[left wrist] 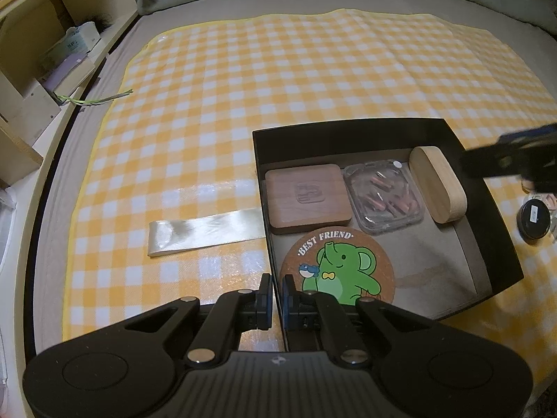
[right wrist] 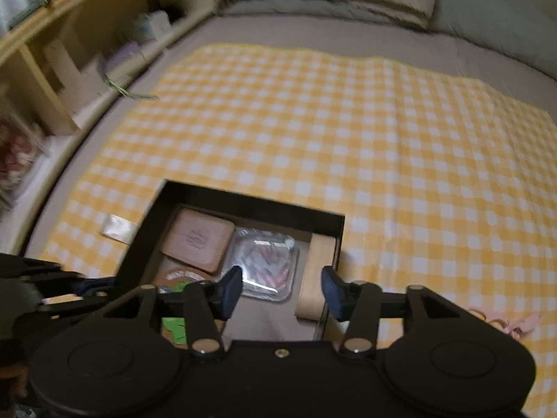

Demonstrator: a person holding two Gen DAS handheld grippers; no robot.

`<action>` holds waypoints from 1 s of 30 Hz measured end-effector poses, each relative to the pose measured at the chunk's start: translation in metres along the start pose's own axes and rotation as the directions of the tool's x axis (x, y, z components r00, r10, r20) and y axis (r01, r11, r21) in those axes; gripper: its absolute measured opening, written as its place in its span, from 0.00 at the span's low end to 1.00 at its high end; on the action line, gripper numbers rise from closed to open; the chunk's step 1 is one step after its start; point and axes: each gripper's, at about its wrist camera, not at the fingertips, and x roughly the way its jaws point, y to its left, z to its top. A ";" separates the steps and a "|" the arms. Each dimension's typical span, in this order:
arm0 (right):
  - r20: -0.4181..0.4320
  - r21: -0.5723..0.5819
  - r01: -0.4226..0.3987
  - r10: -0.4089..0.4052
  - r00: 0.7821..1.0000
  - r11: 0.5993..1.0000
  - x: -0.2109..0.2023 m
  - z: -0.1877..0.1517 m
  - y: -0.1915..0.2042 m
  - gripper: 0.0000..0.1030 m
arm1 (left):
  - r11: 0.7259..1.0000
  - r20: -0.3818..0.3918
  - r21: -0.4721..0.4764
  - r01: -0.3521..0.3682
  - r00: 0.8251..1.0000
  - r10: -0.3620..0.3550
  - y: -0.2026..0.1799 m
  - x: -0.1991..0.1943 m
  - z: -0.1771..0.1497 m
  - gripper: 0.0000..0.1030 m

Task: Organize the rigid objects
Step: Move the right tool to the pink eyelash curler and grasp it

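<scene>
Landmark: black box (left wrist: 501,237), open-topped, on the yellow checked cloth (left wrist: 243,104).

1. My left gripper (left wrist: 276,296): jaws closed on the box's near-left wall, judged to be steadying it while it is filled.
2. My right gripper (right wrist: 282,291): jaws apart, nothing between them, above the box's right side.
3. Round elephant coaster (left wrist: 337,271): inside, near-left corner.
4. Square wooden coaster (left wrist: 306,198): inside, far-left, flat.
5. Clear plastic case (left wrist: 383,196): inside, far-middle.
6. Oval wooden case (left wrist: 437,184): inside, on edge against the right wall, probably to save room.
7. Ribbon strip (left wrist: 205,231): outside, left of the box.
8. Black round tin (left wrist: 534,219): outside, right; judged not yet packed.
</scene>
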 end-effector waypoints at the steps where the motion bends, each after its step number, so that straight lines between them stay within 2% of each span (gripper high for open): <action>1: 0.022 -0.003 -0.015 0.015 1.000 1.000 -0.007 0.000 -0.001 0.60 | 1.000 -0.001 0.001 -0.004 1.000 0.004 -0.001 0.000 0.000 0.05; 4: 0.106 -0.028 -0.042 0.045 0.993 0.999 -0.029 0.000 -0.010 0.73 | 1.000 -0.002 0.005 -0.011 1.000 0.011 -0.002 0.001 0.000 0.05; 8: 0.221 -0.061 -0.017 0.030 0.975 0.998 -0.052 0.001 -0.022 0.86 | 1.000 -0.003 0.010 -0.018 1.000 0.018 -0.003 0.001 0.001 0.05; 10: 0.268 -0.071 -0.008 0.027 0.963 0.997 -0.061 0.000 -0.033 0.97 | 1.000 -0.005 0.013 -0.023 1.000 0.023 -0.003 0.001 0.001 0.05; 12: 0.308 -0.067 0.000 0.020 0.951 0.998 -0.069 0.000 -0.044 1.00 | 0.999 -0.006 0.015 -0.028 1.000 0.028 -0.004 0.002 0.001 0.05; 15: 0.351 -0.055 0.025 -0.004 0.937 0.998 -0.080 -0.001 -0.063 1.00 | 0.999 -0.009 0.015 -0.033 0.999 0.033 -0.004 0.002 0.002 0.05; 22: 0.378 0.001 0.093 -0.087 0.922 0.996 -0.090 -0.009 -0.110 1.00 | 0.999 -0.010 0.013 -0.035 0.999 0.035 -0.004 0.002 0.002 0.05; 26: 0.360 0.035 0.150 -0.153 0.920 0.988 -0.085 -0.014 -0.139 1.00 | 0.999 -0.010 0.014 -0.036 0.999 0.036 -0.004 0.002 0.002 0.05; 30: 0.308 0.056 0.205 -0.213 0.927 0.977 -0.074 -0.020 -0.169 1.00 | 0.999 -0.010 0.015 -0.037 0.999 0.037 -0.004 0.002 0.002 0.05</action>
